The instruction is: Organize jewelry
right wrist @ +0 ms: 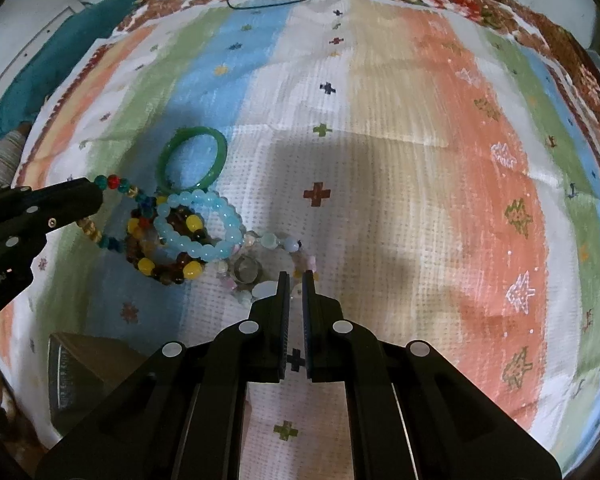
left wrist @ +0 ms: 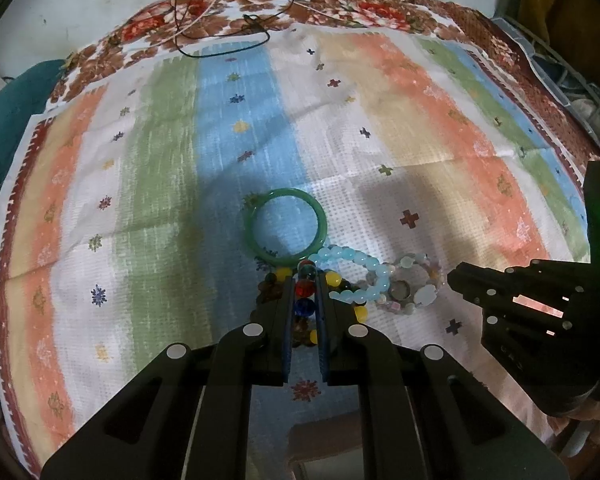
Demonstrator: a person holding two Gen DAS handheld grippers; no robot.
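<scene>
A pile of jewelry lies on a striped cloth (left wrist: 380, 128). A green bangle (left wrist: 286, 226) lies at its far side, also in the right wrist view (right wrist: 192, 158). A light blue bead bracelet (right wrist: 204, 226) overlaps a brown and yellow bead bracelet (right wrist: 168, 264). A pastel bracelet (right wrist: 276, 242) surrounds a small metal ring (right wrist: 247, 270). My left gripper (left wrist: 305, 276) is shut on a multicoloured bead bracelet (left wrist: 305, 290), also seen in the right wrist view (right wrist: 118, 186), lifting one end. My right gripper (right wrist: 296, 278) has its jaws nearly together at the pastel bracelet's near edge.
A black cord (left wrist: 228, 28) lies at the far edge on a floral cloth (left wrist: 340, 4). A teal cushion (right wrist: 56, 80) lies off the left side. A dark box (right wrist: 88, 376) sits near the front left.
</scene>
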